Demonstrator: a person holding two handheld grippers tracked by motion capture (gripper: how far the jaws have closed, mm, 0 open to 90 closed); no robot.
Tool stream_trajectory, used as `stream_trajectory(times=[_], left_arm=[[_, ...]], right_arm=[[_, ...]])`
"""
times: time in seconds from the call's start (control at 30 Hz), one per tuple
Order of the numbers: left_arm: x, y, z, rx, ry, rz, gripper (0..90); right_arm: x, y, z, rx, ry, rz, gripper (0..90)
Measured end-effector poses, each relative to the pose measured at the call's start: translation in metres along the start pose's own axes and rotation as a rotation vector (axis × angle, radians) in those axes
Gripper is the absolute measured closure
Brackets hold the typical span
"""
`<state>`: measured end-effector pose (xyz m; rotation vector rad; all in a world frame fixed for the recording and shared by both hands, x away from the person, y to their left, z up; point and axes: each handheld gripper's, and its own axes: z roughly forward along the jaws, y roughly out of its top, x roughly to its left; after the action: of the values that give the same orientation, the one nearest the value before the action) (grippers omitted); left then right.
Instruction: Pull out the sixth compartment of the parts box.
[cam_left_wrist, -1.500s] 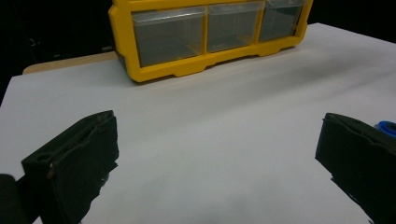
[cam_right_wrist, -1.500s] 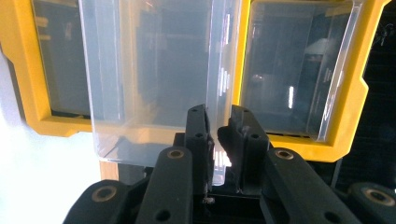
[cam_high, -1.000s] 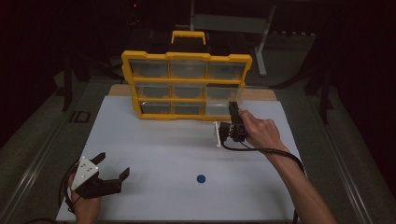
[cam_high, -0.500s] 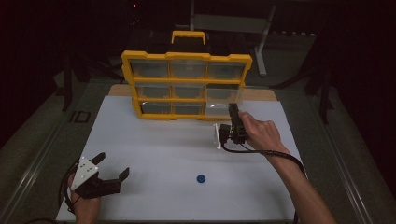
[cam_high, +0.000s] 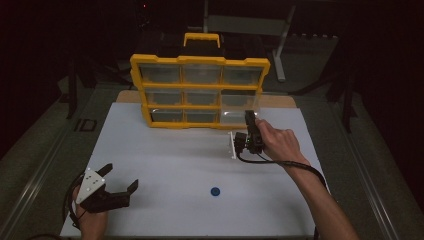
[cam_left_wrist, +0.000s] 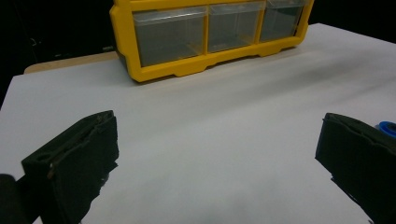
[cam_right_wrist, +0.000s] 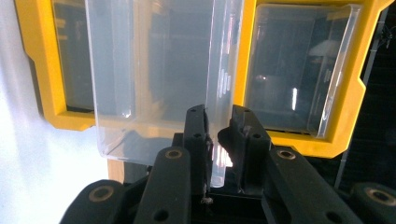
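A yellow organizer (cam_high: 200, 61) with clear drawers stands upright at the back of the white table. Its bottom right drawer (cam_high: 234, 116) is pulled partly out. My right gripper (cam_high: 249, 118) points at the organizer and is shut on that clear drawer (cam_right_wrist: 154, 70): the drawer's front wall stands between the two pads of the right gripper (cam_right_wrist: 219, 116). My left gripper (cam_high: 121, 176) rests near the table's front left corner, open with nothing between its jaws. In the left gripper view the left gripper (cam_left_wrist: 219, 123) faces the organizer (cam_left_wrist: 126, 46) across bare table.
A small blue disc (cam_high: 215, 191) lies on the white table (cam_high: 165, 150) near the front middle; its edge peeks past the right jaw (cam_left_wrist: 387, 128). A black cable trails from the right gripper along the forearm. Dark surroundings lie beyond the table edges.
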<state>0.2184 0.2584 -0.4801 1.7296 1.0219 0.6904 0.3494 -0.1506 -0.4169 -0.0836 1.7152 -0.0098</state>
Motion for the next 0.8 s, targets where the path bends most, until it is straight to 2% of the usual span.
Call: stream_trajectory(times=[0.13, 0.33, 0.5, 0.57, 0.73, 0.8], left_arm=[[0.0, 0.0, 0.0, -0.002, 0.0, -0.002, 0.0], [0.0, 0.0, 0.0, -0.002, 0.001, -0.001, 0.0], [0.0, 0.0, 0.0, -0.001, 0.0, -0.001, 0.0], [0.0, 0.0, 0.0, 0.001, -0.001, -0.002, 0.0], [0.0, 0.0, 0.0, 0.002, -0.001, -0.001, 0.0], [0.0, 0.0, 0.001, 0.003, -0.002, -0.001, 0.0]], right_arm=[[0.0, 0.0, 0.0, -0.005, 0.007, 0.007, 74.8], [0.003, 0.002, -0.004, -0.027, 0.029, 0.025, 63.8], [0.005, 0.004, -0.008, -0.049, 0.046, 0.061, 55.8], [0.006, 0.004, -0.009, -0.053, 0.049, 0.063, 55.2], [0.007, 0.005, -0.012, -0.06, 0.084, 0.113, 50.0], [0.009, 0.006, -0.013, -0.061, 0.09, 0.118, 48.5]])
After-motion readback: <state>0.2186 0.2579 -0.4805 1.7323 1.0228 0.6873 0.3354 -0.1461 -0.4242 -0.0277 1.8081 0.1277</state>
